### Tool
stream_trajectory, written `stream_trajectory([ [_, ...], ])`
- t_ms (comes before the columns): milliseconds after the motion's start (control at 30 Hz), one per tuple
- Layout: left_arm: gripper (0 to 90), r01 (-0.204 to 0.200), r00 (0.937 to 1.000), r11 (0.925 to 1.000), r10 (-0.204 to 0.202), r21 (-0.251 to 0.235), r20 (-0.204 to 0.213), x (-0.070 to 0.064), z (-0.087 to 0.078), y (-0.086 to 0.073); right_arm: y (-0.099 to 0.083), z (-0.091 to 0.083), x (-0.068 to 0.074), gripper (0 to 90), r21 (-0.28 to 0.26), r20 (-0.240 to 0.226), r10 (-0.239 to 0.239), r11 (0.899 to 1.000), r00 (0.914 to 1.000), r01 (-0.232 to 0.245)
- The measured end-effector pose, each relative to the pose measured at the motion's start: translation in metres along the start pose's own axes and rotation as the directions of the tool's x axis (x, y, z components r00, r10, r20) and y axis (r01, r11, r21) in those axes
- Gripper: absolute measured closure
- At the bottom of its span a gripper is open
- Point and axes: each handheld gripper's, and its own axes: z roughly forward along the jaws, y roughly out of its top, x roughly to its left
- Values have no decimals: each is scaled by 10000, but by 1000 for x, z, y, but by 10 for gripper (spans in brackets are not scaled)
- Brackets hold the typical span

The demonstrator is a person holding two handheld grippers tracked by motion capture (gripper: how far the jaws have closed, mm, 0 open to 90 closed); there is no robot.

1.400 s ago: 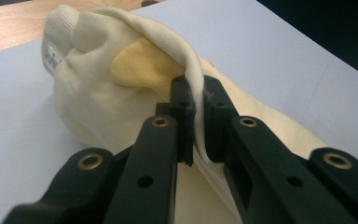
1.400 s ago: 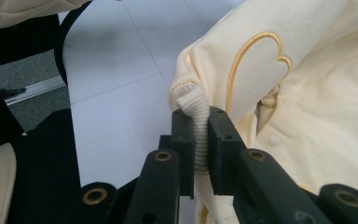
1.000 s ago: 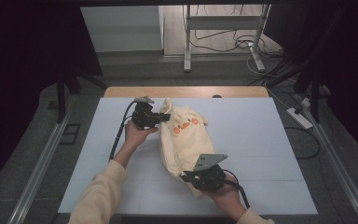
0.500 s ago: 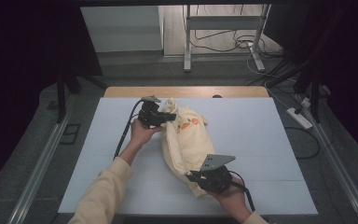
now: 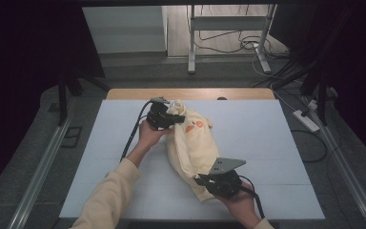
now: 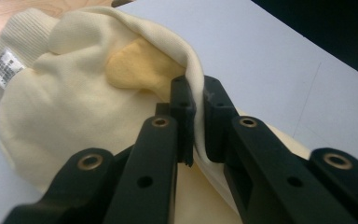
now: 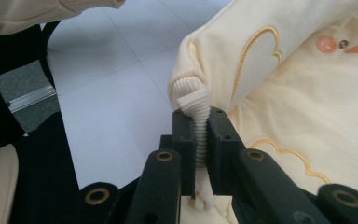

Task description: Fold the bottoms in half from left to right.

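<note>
A soft, pale yellow cloth top with orange duck pictures [image 5: 193, 143] lies bunched up in the middle of the flat white table [image 5: 286, 138]. Nothing else sits on the white table, and nothing stands in the way of the two hands. Past the table's far wooden edge there is a grey floor with loose black cables [image 5: 228, 40] and the metal legs of a stand [image 5: 190, 43]. A white power strip [image 5: 306, 120] lies on the floor to the right of the table.

The left gripper [image 6: 196, 116] is at the far end of the top. Its two black jaws are pressed together on a thin fold of the yellow cloth. A small white label [image 6: 2, 69] shows on the ribbed collar nearby.

The right gripper [image 7: 199, 135] is at the near end of the top. Its jaws squeeze the ribbed cuff [image 7: 193, 95] between them.
</note>
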Motion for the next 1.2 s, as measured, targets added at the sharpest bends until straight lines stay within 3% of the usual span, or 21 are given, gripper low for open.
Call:
stream_trajectory([
  [567, 841, -286, 9995, 9985, 282, 474, 104, -7, 30, 4, -16, -13, -7, 829, 143, 387, 606, 9980, 9974, -612],
  [1200, 835, -458, 9988, 9938, 474, 1016, -128, -9, 53, -5, -24, -11, -13, 828, 501, 490, 715, 9960, 9962, -739],
])
